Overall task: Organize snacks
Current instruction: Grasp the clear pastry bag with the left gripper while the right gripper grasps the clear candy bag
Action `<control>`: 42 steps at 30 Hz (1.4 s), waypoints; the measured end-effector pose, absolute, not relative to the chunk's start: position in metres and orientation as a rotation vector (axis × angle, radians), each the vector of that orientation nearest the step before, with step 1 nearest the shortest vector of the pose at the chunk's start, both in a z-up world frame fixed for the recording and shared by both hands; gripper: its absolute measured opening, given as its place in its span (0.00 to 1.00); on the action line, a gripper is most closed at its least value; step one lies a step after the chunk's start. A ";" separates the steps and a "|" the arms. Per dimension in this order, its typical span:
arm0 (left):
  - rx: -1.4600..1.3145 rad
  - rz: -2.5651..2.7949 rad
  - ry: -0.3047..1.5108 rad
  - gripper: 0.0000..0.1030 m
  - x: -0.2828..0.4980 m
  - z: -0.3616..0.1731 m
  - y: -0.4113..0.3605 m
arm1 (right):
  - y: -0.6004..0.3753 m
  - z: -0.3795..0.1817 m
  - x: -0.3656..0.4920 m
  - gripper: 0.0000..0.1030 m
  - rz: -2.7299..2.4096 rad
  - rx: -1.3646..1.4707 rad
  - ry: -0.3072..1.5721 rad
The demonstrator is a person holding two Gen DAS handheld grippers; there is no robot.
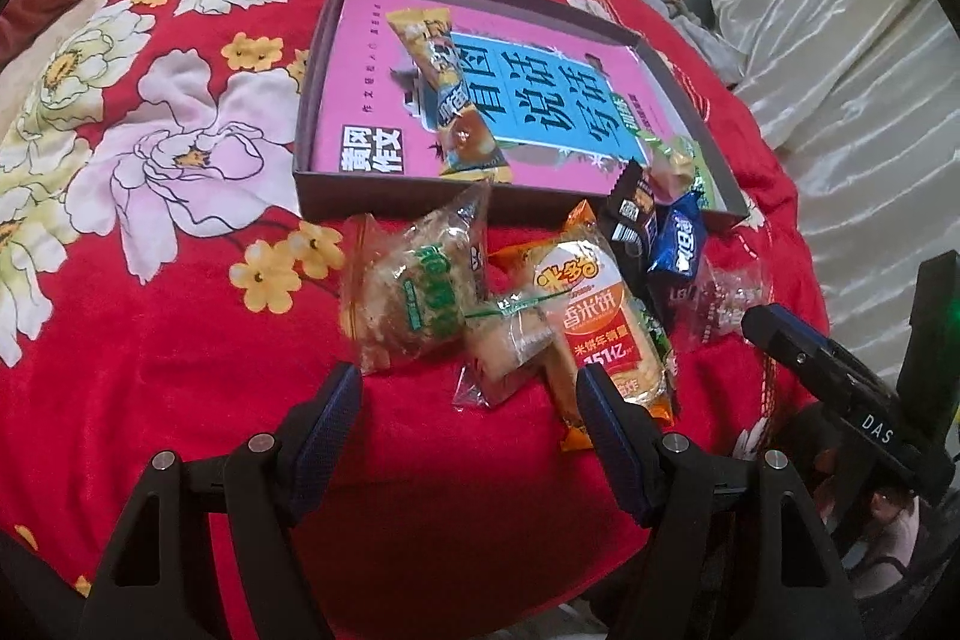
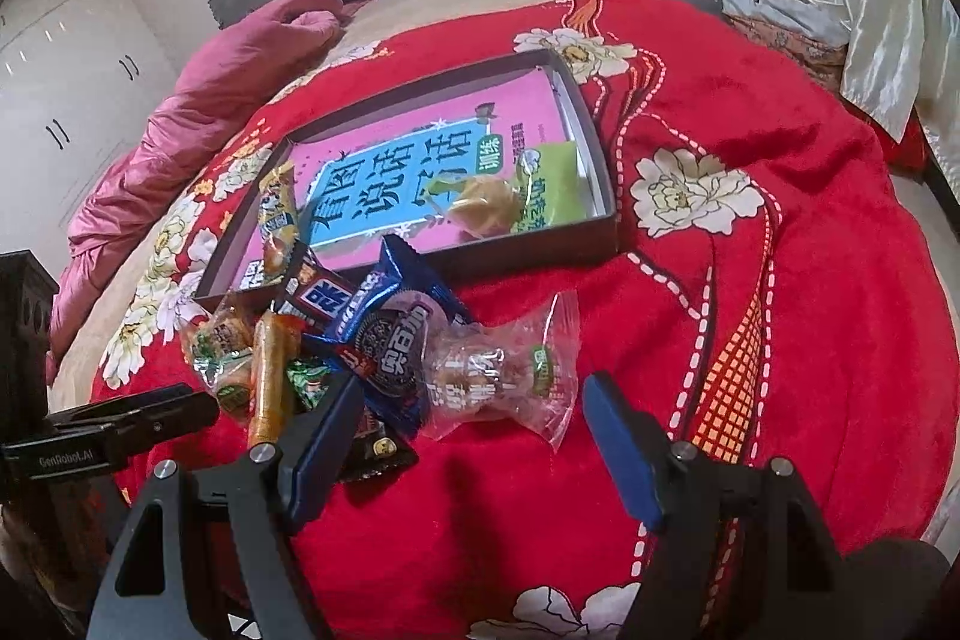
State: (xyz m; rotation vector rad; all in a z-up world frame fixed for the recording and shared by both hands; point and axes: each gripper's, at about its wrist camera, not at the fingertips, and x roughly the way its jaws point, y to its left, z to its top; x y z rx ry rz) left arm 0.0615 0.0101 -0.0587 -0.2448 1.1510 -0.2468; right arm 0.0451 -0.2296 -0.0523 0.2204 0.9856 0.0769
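Red plush blanket (image 1: 150, 340) with big printed flowers covers everything you work on, and it is soft and lumpy, so a packet pressed into it may sink and slip out of the pads instead of lifting

Next down in size, the shallow box (image 1: 312, 112) sits at twelve o'clock from your left gripper (image 1: 468, 388), lined with a pink book cover (image 1: 372, 100); one long yellow bar (image 1: 456, 100) and a green-wrapped sweet (image 2: 480, 208) already lie inside

The loose pile lies just in front of the box's near wall. At twelve o'clock, between your left jaws, sits a small clear-wrapped pastry (image 1: 510, 352); the orange rice cracker pack (image 1: 606, 334) touches your one o'clock pad (image 1: 606, 424), so closing now could pinch both, or drag the cracker along. The clear bag of green-labelled cake (image 1: 414, 304) lies at eleven

Your right gripper (image 2: 468, 400) is also spread wide and empty, a clear twist-wrapped sweet (image 2: 498, 370) between its jaws at twelve, the blue cookie packet (image 2: 390, 340) against its eleven o'clock finger (image 2: 324, 436)

Both grippers pitch steeply downward, side by side and close; they could collide over the pile
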 end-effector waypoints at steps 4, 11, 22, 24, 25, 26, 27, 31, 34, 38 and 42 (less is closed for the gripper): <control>-0.229 -0.238 1.156 0.73 0.063 -0.065 0.006 | -0.230 -0.059 0.051 0.73 0.060 0.197 1.005; -0.240 -0.238 1.155 0.73 0.066 -0.071 0.002 | -0.228 -0.069 0.061 0.73 0.059 0.152 1.021; -0.274 -0.240 1.145 0.54 0.072 -0.074 0.005 | -0.225 -0.072 0.066 0.72 0.098 0.145 1.014; -0.286 -0.244 1.151 0.54 0.073 -0.076 0.004 | -0.225 -0.072 0.066 0.70 0.104 0.145 1.012; -0.291 -0.250 1.152 0.53 0.073 -0.076 0.004 | -0.224 -0.072 0.066 0.69 0.108 0.145 1.012; -0.299 -0.258 1.156 0.49 0.074 -0.076 0.003 | -0.224 -0.073 0.067 0.68 0.114 0.146 1.011; -0.305 -0.264 1.159 0.46 0.073 -0.077 0.002 | -0.224 -0.074 0.068 0.66 0.121 0.148 1.013; -0.312 -0.284 1.158 0.40 0.075 -0.080 -0.004 | -0.221 -0.078 0.070 0.59 0.143 0.149 1.025; -0.330 -0.286 1.148 0.40 0.078 -0.080 -0.004 | -0.219 -0.079 0.071 0.53 0.166 0.154 1.021; -0.352 -0.290 1.142 0.40 0.081 -0.083 -0.004 | -0.217 -0.080 0.071 0.53 0.181 0.152 1.030; -0.356 -0.290 1.135 0.34 0.083 -0.083 -0.005 | -0.216 -0.079 0.070 0.50 0.189 0.142 1.026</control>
